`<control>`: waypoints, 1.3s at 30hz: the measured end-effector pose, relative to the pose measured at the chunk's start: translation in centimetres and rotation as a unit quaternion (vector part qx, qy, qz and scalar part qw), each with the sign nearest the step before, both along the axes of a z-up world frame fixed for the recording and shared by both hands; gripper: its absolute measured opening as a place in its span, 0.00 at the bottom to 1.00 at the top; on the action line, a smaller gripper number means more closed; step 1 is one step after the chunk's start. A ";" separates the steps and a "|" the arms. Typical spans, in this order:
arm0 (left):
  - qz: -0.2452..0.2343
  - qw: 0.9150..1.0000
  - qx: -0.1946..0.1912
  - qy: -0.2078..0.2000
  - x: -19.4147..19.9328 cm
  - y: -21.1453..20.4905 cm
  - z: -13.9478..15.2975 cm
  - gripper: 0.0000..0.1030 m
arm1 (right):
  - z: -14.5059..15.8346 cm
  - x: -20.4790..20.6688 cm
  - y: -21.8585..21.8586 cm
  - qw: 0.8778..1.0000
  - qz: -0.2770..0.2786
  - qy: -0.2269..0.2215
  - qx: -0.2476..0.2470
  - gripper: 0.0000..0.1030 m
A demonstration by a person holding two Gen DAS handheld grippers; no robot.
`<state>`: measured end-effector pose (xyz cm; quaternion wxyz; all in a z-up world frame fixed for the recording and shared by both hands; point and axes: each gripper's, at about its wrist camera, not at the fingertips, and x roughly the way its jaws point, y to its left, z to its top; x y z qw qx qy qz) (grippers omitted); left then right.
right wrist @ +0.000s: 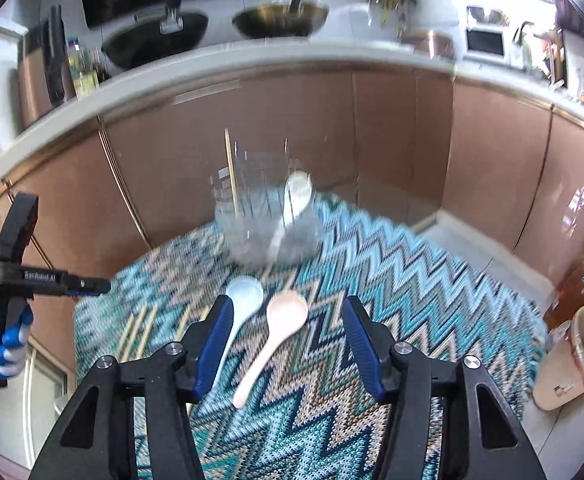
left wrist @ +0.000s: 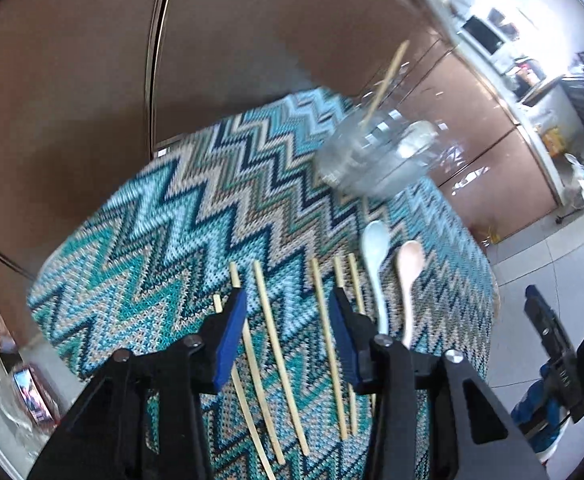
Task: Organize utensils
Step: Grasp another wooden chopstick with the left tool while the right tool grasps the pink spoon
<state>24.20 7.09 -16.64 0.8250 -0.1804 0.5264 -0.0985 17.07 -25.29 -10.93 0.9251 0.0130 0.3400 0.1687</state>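
Both empty and agape: left gripper [left wrist: 287, 334] straddling several chopsticks [left wrist: 277, 356]; right gripper [right wrist: 287, 344] over pink spoon [right wrist: 277, 334]; risking multi-stick grab.

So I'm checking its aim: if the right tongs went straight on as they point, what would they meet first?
Most likely the pink spoon, lying on the zigzag cloth between the open right tongs; depth is unclear.

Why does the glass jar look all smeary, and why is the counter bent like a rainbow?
Left wrist view: the glass jar is smeared by motion blur, while the chopsticks on the zigzag cloth stay fairly sharp. Right wrist view: the jar and cloth are blurred too, the fisheye lens bends the straight counter edge, and window glare whitens the top right corner.
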 end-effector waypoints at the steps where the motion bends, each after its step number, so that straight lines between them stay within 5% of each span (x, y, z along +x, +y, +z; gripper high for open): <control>1: 0.002 1.000 -0.003 0.008 0.4 0.1 -0.5 0.34 | -0.9 0.6 0.1 1.000 0.005 0.011 0.000 0.48; 6: 0.007 0.999 -0.001 0.043 2.5 0.2 -2.9 0.23 | -4.0 3.2 0.3 0.998 0.023 0.059 0.020 0.39; 17: 0.026 0.994 0.026 0.098 5.1 0.3 -6.4 0.15 | -7.4 6.9 0.1 0.993 0.042 0.106 0.035 0.36; 39: 0.056 0.989 0.049 0.126 6.8 -0.1 -8.5 0.06 | -11.3 14.2 0.2 0.971 0.129 0.186 0.074 0.23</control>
